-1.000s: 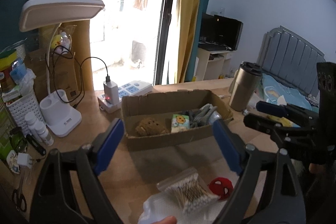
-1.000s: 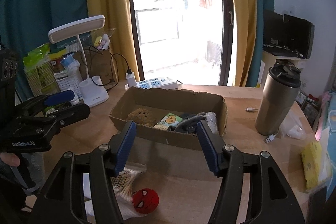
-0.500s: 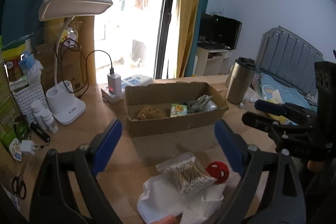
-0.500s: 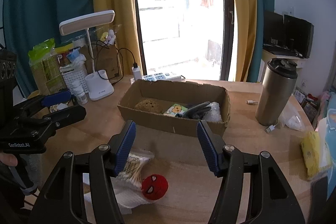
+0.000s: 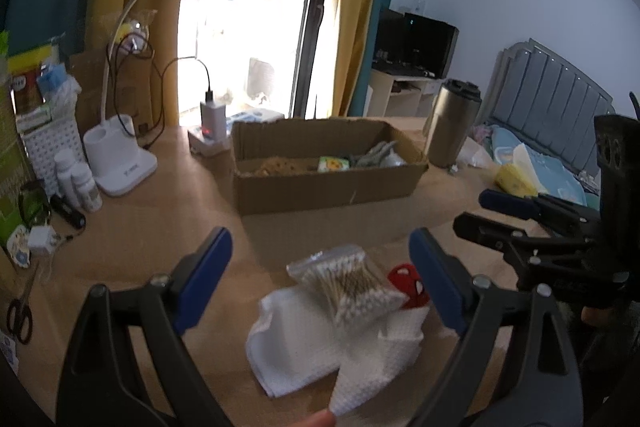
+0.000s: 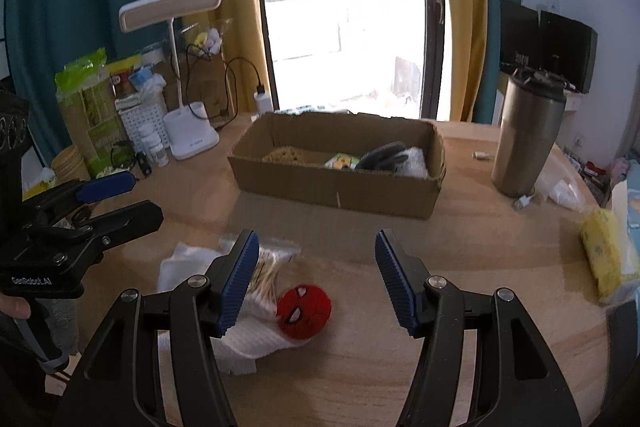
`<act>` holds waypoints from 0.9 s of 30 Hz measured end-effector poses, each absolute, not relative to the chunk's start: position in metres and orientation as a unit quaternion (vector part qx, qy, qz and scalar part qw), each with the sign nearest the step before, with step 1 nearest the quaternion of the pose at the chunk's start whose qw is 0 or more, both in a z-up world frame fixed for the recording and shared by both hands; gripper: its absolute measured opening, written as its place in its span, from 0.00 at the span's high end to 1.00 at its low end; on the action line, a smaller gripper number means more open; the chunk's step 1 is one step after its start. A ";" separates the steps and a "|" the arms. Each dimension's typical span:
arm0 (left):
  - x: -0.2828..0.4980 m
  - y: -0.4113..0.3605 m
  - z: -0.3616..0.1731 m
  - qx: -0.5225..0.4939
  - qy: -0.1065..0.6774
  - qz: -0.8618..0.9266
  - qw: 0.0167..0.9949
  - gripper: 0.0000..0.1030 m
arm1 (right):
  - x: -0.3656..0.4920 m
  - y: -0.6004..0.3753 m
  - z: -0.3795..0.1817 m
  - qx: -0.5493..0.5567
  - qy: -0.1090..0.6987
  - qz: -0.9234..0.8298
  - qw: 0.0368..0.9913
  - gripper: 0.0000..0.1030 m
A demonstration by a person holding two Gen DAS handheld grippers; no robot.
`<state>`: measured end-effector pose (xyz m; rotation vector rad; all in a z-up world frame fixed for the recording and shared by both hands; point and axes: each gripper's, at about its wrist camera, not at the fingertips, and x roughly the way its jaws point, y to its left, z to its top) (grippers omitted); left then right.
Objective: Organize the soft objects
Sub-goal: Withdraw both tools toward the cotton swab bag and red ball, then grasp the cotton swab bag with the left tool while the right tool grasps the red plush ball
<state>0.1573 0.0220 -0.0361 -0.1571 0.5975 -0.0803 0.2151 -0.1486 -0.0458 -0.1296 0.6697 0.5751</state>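
A cardboard box (image 5: 328,183) (image 6: 340,183) stands mid-table and holds a brown plush (image 6: 286,153), a small tissue pack (image 6: 342,161) and grey gloves (image 6: 384,153). In front of it a white cloth (image 5: 304,343) (image 6: 244,337) lies on the table with a bag of cotton swabs (image 5: 350,285) (image 6: 268,269) on it and a red spider-face plush (image 6: 305,311) (image 5: 408,281) at its edge. My left gripper (image 5: 320,283) is open above the cloth. My right gripper (image 6: 316,283) is open above the red plush. Both are empty.
A white desk lamp (image 5: 120,163), a power strip with charger (image 5: 212,135), bottles (image 5: 82,183) and a basket (image 5: 38,147) stand at the left. A steel tumbler (image 6: 526,135) stands right of the box. A yellow pack (image 6: 604,255) lies at the right edge. Scissors (image 5: 20,311) lie far left.
Both grippers have drawn back from the box, toward the table's near side. The cloth, swab bag and red plush now sit higher and fuller in both views. Both stay open.
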 end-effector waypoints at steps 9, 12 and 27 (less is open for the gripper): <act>0.149 0.023 -0.059 -0.092 0.311 -0.039 0.945 0.11 | 0.212 -0.146 -0.069 -0.069 0.346 0.277 0.894 0.38; 0.149 0.024 -0.064 -0.098 0.315 -0.039 0.943 0.11 | 0.213 -0.144 -0.077 -0.072 0.354 0.279 0.890 0.38; 0.157 0.018 -0.089 -0.096 0.348 -0.044 0.932 0.11 | 0.226 -0.139 -0.106 -0.069 0.385 0.281 0.876 0.38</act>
